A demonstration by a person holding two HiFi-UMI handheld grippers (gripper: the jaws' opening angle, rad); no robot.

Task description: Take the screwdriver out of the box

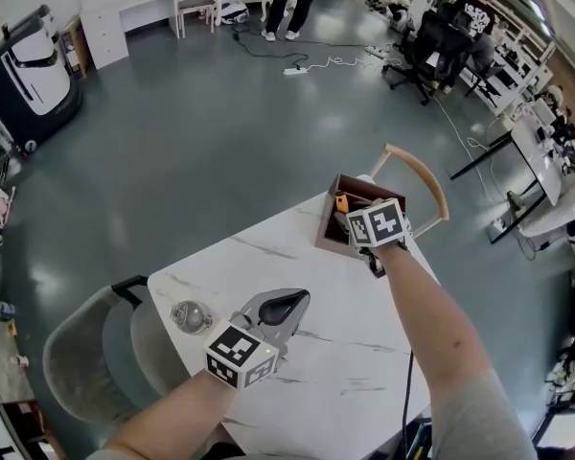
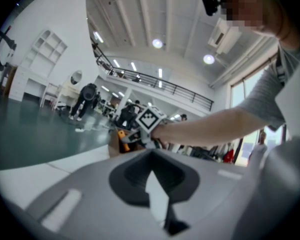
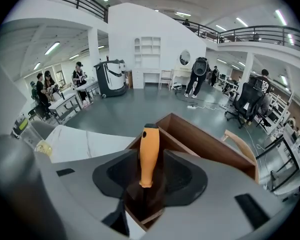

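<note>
A brown wooden box (image 1: 328, 230) stands at the far edge of the white marble table (image 1: 364, 353). A screwdriver with an orange handle (image 1: 341, 202) stands upright inside it. My right gripper (image 1: 351, 222) reaches down into the box. In the right gripper view the orange handle (image 3: 149, 151) rises between the dark pads (image 3: 187, 176) of the right gripper (image 3: 150, 184); the pads stand apart from it and the box wall (image 3: 205, 144) lies behind. My left gripper (image 1: 286, 307) hovers over the near table, shut and empty. The left gripper view also shows the left gripper (image 2: 150, 156) and the distant box (image 2: 112, 143).
A small clear glass object (image 1: 190, 316) sits on the table left of my left gripper. A grey upholstered chair (image 1: 86, 353) stands at the near left and a wooden chair (image 1: 417, 175) behind the box. People and desks fill the far room.
</note>
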